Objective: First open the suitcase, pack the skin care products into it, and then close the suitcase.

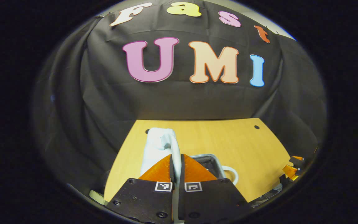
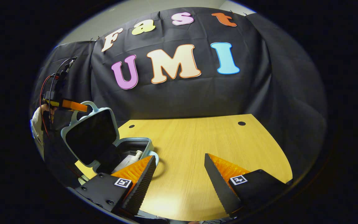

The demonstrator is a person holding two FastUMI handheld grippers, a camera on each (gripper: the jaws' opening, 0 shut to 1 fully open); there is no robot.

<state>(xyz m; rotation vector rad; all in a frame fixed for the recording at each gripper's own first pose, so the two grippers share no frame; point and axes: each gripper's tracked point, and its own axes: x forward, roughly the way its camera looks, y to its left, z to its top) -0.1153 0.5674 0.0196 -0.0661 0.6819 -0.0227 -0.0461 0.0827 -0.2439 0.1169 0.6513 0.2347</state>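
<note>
Tabletop (image 2: 197, 161) carries my suitcase (image 2: 135, 149) — left gripper (image 1: 176, 161) clamps its lid handle (image 1: 175, 146), right gripper (image 2: 179, 169) gapes, holding nothing.

Left gripper pinched, right gripper spread.
The left gripper (image 1: 176, 161) has both fingers pressed together on a thin handle — raised high; the right gripper (image 2: 179, 169) hangs low, fingers wide apart.

Bare table (image 2: 197, 149) right of the suitcase (image 2: 135, 149); its raised lid (image 2: 90, 137) blocking the left.
</note>
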